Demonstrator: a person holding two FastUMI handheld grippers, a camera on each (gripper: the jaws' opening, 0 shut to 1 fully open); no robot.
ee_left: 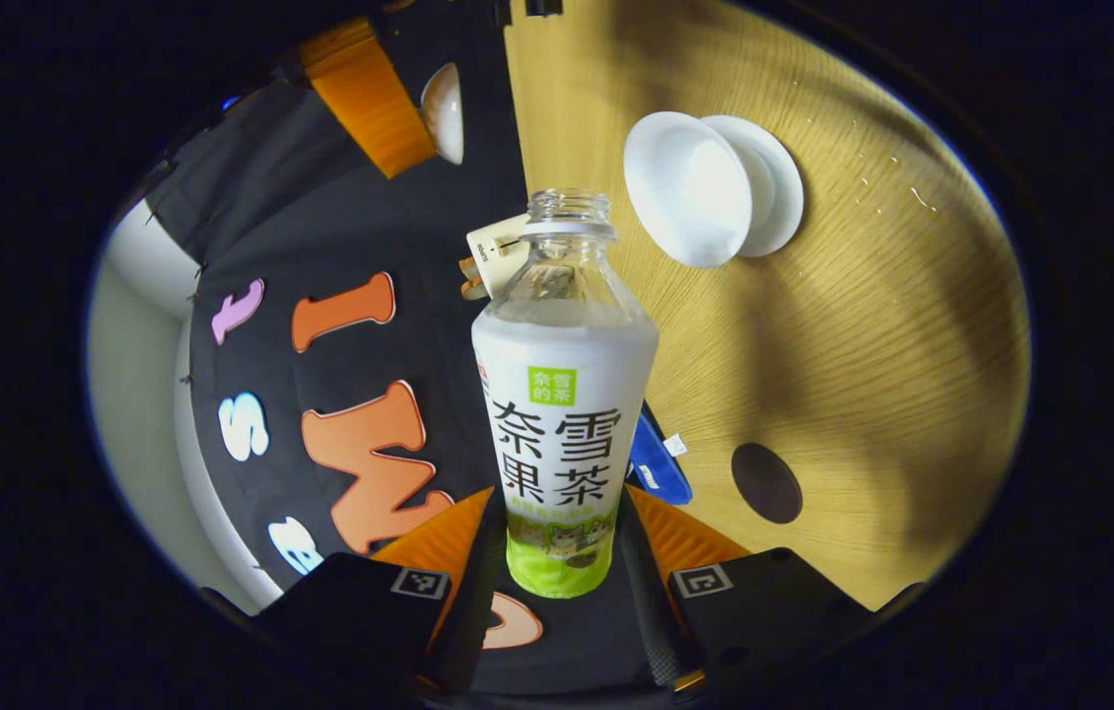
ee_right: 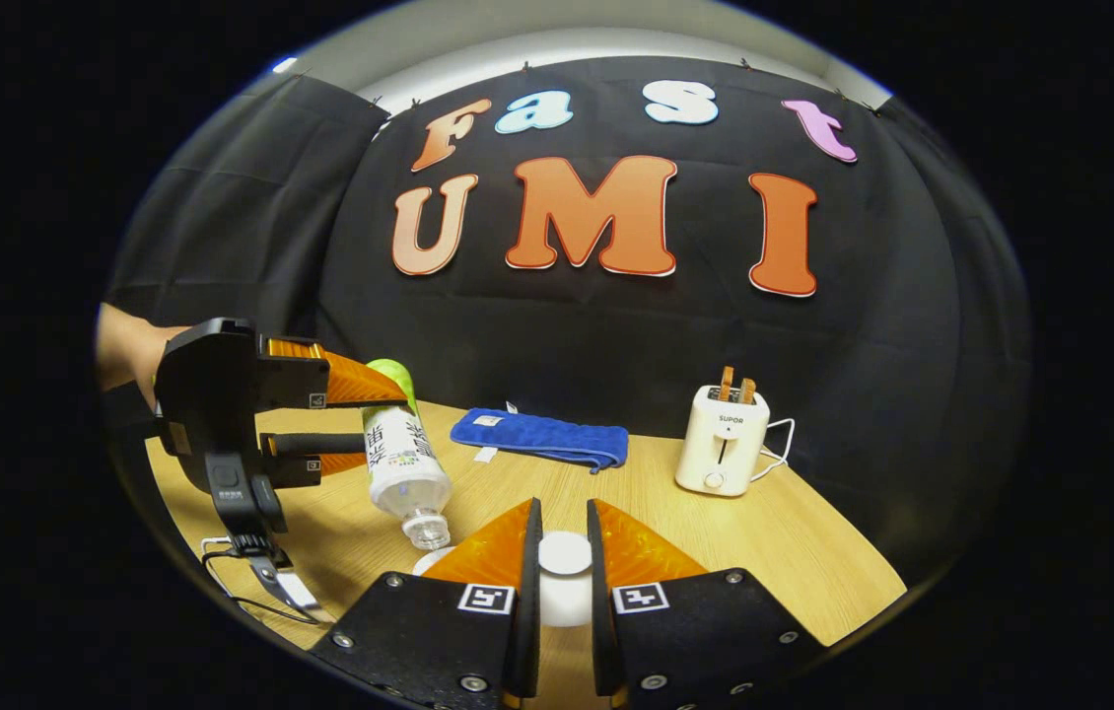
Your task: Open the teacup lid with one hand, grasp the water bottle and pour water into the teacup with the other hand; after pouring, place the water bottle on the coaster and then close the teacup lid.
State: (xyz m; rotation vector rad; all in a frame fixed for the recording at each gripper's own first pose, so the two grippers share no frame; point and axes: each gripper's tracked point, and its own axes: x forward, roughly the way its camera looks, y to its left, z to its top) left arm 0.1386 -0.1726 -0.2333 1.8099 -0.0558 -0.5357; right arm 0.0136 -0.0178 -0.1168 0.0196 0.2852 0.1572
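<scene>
1. While the left gripper (ee_left: pixel 557 532) clamps the bottle (ee_left: pixel 565 414) low on its body, one finger on each side, the open neck points away from the jaws toward the table (ee_left: pixel 872 345).
2. Beyond the bottle's mouth and to its right in the left gripper view sits the white teacup (ee_left: pixel 687 202) on its saucer (ee_left: pixel 774 182), uncovered, apart from the neck.
3. Near the left gripper's right finger lies a dark round coaster (ee_left: pixel 766 482), bare.
4. In the right gripper view, the left gripper (ee_right: pixel 320 419) is well left of the right gripper's jaws, with the bottle (ee_right: pixel 401 459) tipped mouth-down over the table (ee_right: pixel 794 552).
5. The right gripper (ee_right: pixel 563 562) is closed on the white lid (ee_right: pixel 565 554), gripped between its fingers.
6. Ahead of those jaws lie a blue cloth (ee_right: pixel 539 437) and, to the right, a toaster (ee_right: pixel 723 441).
</scene>
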